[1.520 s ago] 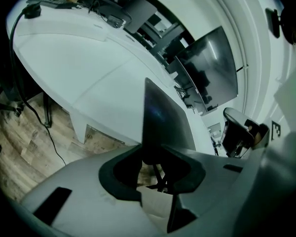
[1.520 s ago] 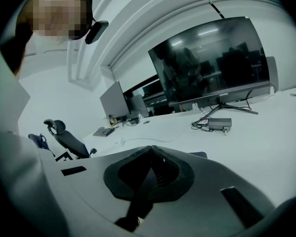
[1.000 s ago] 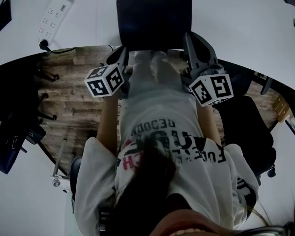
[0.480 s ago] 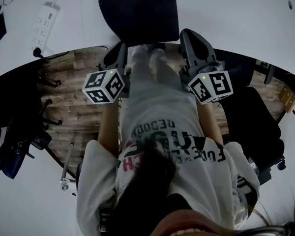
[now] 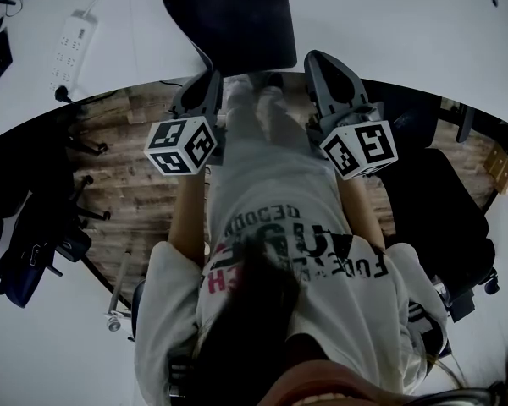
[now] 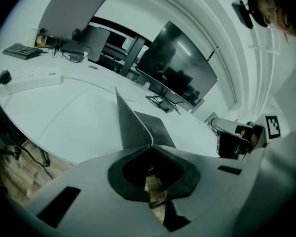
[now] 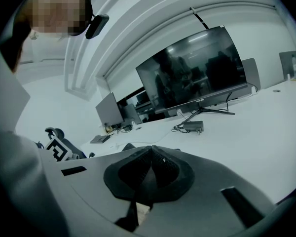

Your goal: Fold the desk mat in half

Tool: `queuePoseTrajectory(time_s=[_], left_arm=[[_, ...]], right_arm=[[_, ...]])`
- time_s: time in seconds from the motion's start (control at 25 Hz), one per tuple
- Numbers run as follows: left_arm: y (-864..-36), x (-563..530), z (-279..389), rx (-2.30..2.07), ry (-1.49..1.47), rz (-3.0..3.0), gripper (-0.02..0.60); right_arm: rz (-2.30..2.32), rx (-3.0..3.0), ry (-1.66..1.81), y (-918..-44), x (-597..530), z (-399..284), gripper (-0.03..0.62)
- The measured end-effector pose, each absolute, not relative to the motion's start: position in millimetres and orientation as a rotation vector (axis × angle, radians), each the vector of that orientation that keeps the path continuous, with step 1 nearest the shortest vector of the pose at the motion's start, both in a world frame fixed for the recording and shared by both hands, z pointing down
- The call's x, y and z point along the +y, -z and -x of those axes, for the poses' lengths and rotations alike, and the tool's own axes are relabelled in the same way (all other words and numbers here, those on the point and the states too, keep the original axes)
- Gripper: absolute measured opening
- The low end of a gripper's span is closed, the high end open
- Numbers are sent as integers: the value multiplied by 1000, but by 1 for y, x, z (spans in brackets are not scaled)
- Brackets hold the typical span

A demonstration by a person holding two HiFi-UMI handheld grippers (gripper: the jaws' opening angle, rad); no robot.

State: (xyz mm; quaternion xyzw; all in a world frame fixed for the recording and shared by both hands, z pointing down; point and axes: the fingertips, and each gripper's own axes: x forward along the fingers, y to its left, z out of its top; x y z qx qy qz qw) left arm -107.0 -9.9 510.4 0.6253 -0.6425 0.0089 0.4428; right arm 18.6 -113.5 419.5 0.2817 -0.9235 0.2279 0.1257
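The black desk mat (image 5: 237,24) lies on the white table (image 5: 389,32) straight ahead of me. My left gripper (image 5: 205,81) is at the mat's near left corner and shut on it. In the left gripper view that corner of the mat (image 6: 130,125) rises steeply out of the closed left gripper (image 6: 151,144), while the rest lies flat. My right gripper (image 5: 315,57) sits just beside the mat's near right edge. In the right gripper view the right gripper (image 7: 150,147) has its pads pressed together, with no mat visible between them.
A white power strip (image 5: 68,47) lies on the table to the left, and a keyboard (image 6: 20,51) sits farther off. A large dark monitor (image 7: 197,75) stands on the table to the right. A black chair (image 5: 440,218) is at my right, over the wooden floor (image 5: 127,184).
The mat has shifted left in the head view. Its near right corner, which was at the right gripper's tip, now lies left of that gripper. Both grippers stay low at the table's edge.
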Motion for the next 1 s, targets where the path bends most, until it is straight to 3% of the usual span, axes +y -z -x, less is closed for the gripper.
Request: queuePoseTrajectory(time_s=[1.0], left_arm=[[-500, -30, 70, -1595, -29, -1587, 12]], right_arm=[[-824, -2761, -643, -399, -137, -32, 0]])
